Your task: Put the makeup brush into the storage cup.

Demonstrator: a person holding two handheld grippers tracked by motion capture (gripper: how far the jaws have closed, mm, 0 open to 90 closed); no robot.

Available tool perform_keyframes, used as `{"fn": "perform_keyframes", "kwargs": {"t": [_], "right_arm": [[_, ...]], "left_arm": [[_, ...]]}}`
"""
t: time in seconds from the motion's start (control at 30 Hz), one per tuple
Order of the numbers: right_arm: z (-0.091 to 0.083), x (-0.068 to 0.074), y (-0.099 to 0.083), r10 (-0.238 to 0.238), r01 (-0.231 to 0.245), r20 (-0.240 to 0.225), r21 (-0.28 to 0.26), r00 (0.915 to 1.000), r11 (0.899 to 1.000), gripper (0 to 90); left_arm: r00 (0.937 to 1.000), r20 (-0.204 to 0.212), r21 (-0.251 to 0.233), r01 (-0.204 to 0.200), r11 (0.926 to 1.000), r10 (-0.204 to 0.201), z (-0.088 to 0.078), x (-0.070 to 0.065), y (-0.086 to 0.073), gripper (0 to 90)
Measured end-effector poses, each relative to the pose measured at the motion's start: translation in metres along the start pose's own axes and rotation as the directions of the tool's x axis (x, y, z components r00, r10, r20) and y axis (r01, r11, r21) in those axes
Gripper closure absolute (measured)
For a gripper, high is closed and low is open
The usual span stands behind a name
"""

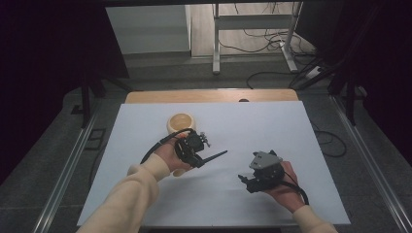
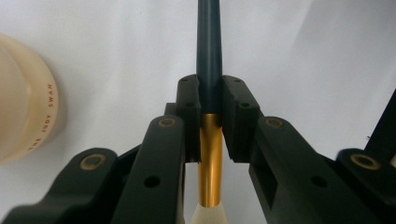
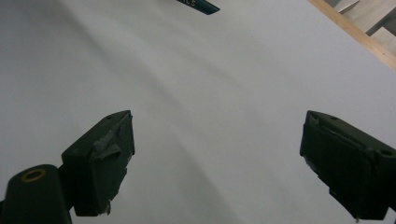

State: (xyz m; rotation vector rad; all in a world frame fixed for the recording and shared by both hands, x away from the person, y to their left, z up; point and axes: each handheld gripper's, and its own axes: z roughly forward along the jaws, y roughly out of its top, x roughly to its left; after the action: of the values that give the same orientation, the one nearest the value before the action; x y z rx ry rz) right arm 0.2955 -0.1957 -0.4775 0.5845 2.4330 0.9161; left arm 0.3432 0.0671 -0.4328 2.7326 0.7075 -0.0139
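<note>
Dim room, one lit table in the middle

White sheet (image 1: pixel 214 194) covers the table, with a strip of wooden tabletop (image 1: pixel 214 95) showing at the far edge. Grey carpet floor (image 1: pixel 48 160) all around, metal rails (image 1: pixel 65 170) running along both sides. Upper center there's a white-legged desk frame (image 1: pixel 252 34) with loose cables (image 1: pixel 272 41) on pale flooring. Dark curtains (image 1: pixel 43 58) fill the upper left and right.

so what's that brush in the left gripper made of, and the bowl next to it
The brush has a dark, matte handle, maybe painted wood or plastic. Its ferrule is glossy gold, likely metal given the bright streak down it, and a pale tuft starts below. The bowl looks like light wood with a smooth satin finish; in the left gripper view its side carries small printed lettering.
</note>
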Motion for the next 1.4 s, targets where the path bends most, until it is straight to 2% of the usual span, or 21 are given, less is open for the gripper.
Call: {"fn": "perform_keyframes", "kwargs": {"t": [0.3, 0.7, 1.27, 1.4], "right_arm": [[0.003, 0.003, 0.004, -0.024, 0.024, 0.003, 0.004, 0.9997, 1.0, 10.5], [0.008, 0.008, 0.01, -0.075, 0.075, 0.038, 0.011, 0.9965, 0.997, 11.0], [0.024, 0.022, 0.023, -0.176, 0.175, 0.067, 0.026, 0.9821, 0.984, 13.1], [0.028, 0.027, 0.026, -0.208, 0.207, 0.065, 0.028, 0.9759, 0.978, 14.8]], "left_arm": [[0.9996, 0.016, -0.001, 0.024, 0.9997, -0.024, 0.001, 0.001, -0.001, 78.8], [0.9982, 0.054, 0.013, 0.025, 0.9996, -0.026, 0.003, -0.001, 0.003, 78.8], [0.997, 0.068, 0.029, 0.034, 0.999, -0.036, 0.008, -0.002, 0.007, 78.8], [0.9966, 0.07, 0.035, 0.041, 0.9985, -0.044, 0.008, -0.003, 0.007, 78.8]]}}
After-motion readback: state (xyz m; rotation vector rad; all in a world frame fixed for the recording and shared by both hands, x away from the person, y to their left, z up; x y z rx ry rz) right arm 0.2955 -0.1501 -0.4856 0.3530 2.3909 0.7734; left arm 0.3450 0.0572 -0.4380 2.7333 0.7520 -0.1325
